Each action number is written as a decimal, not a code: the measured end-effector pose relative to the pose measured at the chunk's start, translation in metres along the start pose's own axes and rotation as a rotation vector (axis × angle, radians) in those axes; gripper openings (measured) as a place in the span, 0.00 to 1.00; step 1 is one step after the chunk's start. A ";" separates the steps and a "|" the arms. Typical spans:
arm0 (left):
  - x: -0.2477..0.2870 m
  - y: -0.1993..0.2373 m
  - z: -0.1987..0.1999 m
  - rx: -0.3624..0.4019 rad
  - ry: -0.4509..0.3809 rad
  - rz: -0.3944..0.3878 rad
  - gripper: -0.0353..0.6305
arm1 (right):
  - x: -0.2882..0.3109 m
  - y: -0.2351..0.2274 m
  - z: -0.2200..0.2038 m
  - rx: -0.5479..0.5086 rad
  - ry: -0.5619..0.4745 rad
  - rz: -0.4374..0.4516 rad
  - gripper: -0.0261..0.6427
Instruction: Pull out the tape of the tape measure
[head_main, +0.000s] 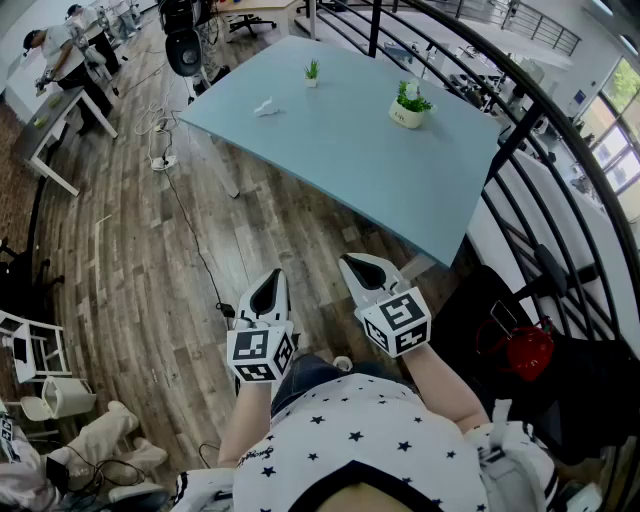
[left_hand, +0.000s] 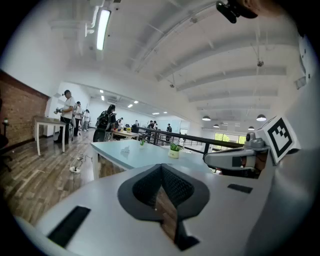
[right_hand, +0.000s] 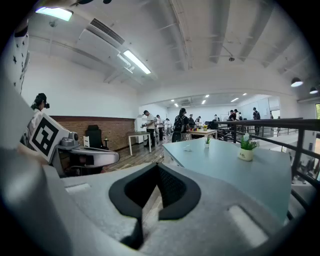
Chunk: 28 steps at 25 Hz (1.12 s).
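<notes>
I see no tape measure that I can make out in any view. A small white object (head_main: 265, 107) lies on the light blue table (head_main: 350, 160), too small to identify. My left gripper (head_main: 268, 282) and right gripper (head_main: 357, 265) are held side by side in front of the person's body, over the wooden floor and short of the table's near edge. Both are shut with nothing between the jaws. In the left gripper view the left gripper (left_hand: 161, 167) points toward the table, and in the right gripper view the right gripper (right_hand: 157, 167) does the same.
Two small potted plants (head_main: 312, 72) (head_main: 408, 105) stand on the table. A black railing (head_main: 520, 130) curves along the right, with a red bag (head_main: 520, 350) beyond it. A black chair (head_main: 185, 50), cables on the floor (head_main: 165, 150) and people at a white desk (head_main: 60, 70) are far left.
</notes>
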<state>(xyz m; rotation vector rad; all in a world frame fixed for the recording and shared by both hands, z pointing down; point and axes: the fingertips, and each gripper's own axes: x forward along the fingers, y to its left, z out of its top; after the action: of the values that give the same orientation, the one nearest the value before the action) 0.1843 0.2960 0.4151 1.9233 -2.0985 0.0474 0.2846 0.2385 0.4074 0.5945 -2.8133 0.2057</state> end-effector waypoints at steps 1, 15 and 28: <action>-0.004 -0.001 0.001 0.014 0.003 0.011 0.06 | -0.007 0.004 0.000 0.003 -0.007 0.002 0.05; -0.058 -0.013 -0.012 -0.012 0.016 0.027 0.06 | -0.054 0.044 -0.007 0.004 -0.033 0.001 0.05; -0.063 -0.021 -0.012 -0.025 -0.002 0.048 0.06 | -0.061 0.045 -0.004 -0.001 -0.050 0.043 0.05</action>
<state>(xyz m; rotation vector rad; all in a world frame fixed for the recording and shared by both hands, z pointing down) 0.2110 0.3578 0.4081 1.8601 -2.1363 0.0293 0.3211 0.3034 0.3905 0.5468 -2.8761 0.1998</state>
